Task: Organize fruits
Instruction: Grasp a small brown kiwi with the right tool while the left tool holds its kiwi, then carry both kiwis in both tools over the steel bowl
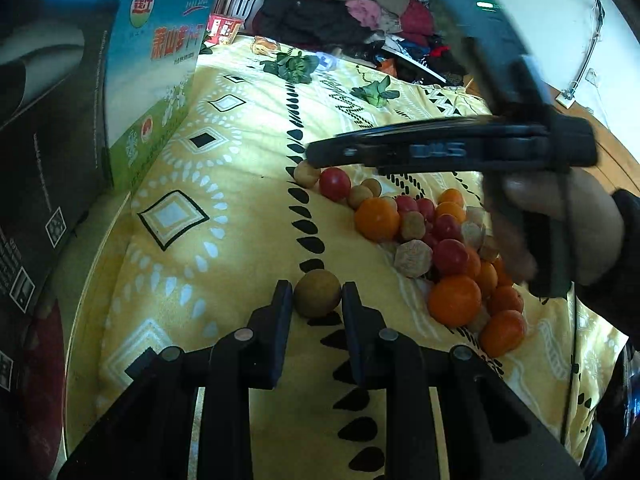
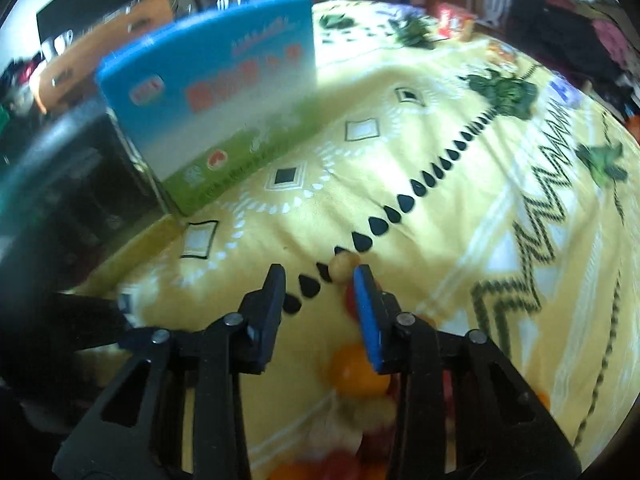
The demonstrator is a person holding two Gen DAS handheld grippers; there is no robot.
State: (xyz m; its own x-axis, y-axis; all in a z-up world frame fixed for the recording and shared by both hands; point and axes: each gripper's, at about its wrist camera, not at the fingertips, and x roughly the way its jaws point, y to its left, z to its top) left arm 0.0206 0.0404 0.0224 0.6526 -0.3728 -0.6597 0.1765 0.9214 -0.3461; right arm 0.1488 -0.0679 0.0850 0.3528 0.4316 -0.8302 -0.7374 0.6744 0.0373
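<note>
Sorting under way: left gripper (image 1: 317, 300) clamps brown longan (image 1: 317, 293) clear of fruit pile (image 1: 436, 248); right gripper (image 2: 320, 280), jaws parted, empty, above pile. Next: carry longan aside.

1. The left wrist view looks forward and down along its fingers, low over the yellow cloth (image 1: 224, 184), facing the clothes pile (image 1: 344, 4) at upper centre.
2. The right wrist view, blurred, also looks down, close over the cloth.
3. Both share the cloth and the blue box (image 1: 156, 80), upper left.
</note>
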